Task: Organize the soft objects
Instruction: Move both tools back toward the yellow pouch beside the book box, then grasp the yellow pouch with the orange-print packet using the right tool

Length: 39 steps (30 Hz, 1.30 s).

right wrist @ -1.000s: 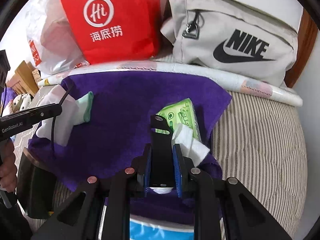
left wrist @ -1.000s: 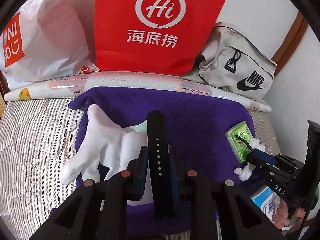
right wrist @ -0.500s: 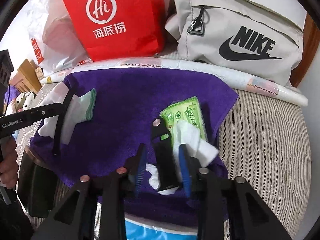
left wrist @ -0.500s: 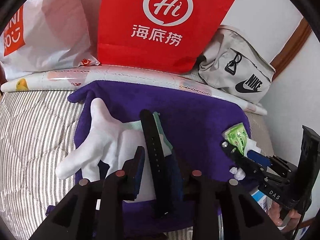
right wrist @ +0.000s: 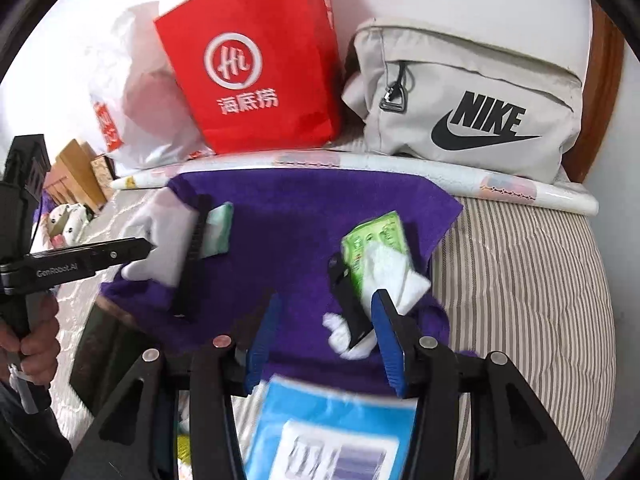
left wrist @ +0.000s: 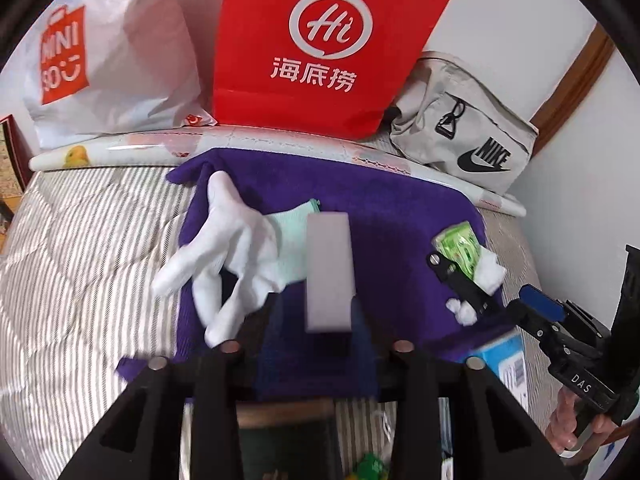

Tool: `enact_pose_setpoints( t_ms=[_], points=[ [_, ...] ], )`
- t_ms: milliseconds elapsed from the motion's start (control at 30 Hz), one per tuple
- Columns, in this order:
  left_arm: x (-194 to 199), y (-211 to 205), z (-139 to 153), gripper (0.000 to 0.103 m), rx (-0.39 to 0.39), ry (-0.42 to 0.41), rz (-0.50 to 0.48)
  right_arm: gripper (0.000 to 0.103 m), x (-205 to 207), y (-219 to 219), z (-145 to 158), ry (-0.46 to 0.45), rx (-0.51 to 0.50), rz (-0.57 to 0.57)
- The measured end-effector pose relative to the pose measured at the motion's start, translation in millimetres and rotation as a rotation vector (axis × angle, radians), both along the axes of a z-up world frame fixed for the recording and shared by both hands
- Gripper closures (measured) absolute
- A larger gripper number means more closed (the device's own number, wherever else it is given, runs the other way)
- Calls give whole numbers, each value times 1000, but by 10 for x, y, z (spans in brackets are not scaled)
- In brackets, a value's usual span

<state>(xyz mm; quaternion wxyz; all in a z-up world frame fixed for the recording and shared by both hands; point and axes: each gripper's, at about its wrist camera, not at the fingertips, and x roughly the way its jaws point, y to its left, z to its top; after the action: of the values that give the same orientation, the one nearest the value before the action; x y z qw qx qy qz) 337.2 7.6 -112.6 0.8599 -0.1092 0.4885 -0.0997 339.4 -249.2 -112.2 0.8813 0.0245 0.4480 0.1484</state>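
Note:
A purple towel lies on the striped bedcover. On its left sits a white glove with a mint cuff. A black strap with a row of holes stands loose between the pads of my left gripper, whose jaws are opening. On the right, a second black strap rests against a green tissue pack and a white tissue. My right gripper is opening too, and its blue pads stand clear of that strap on both sides.
A red paper bag, a white plastic bag and a grey Nike bag line the wall behind a rolled sheet. A blue-and-white box sits at the near edge under the right gripper.
Both grippers were shut on their straps, and their jaws have since spread apart. Both have drawn back and up from the towel. The straps stay behind, loose.

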Motion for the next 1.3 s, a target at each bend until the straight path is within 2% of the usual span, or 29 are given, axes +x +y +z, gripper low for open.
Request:
enact_pose_setpoints(
  t_ms=[167,400,733,867,1000,1100,1300],
  points=[
    [-392,54,148,67,-3,-26,0,55,-363,51,94,-19,9,22],
    [-913,117,195,67,6,-38,5,55,-979,222,94,-25,32,87],
    [-1561,270,64,61,-34,-48,18,55,-1654,588,-169,18,69,178],
    [-1712,295,25,61,-49,-60,1,55,-1748,713,-299,35,51,182],
    [-1809,351,-65,61,-65,-59,-3,55,-1749,797,-443,39,2,133],
    [-1852,419,-148,61,-91,-49,3,54,-1728,871,-538,52,-49,114],
    [-1867,521,-346,61,-132,-7,22,51,-1685,950,-651,53,-84,100]
  ],
)
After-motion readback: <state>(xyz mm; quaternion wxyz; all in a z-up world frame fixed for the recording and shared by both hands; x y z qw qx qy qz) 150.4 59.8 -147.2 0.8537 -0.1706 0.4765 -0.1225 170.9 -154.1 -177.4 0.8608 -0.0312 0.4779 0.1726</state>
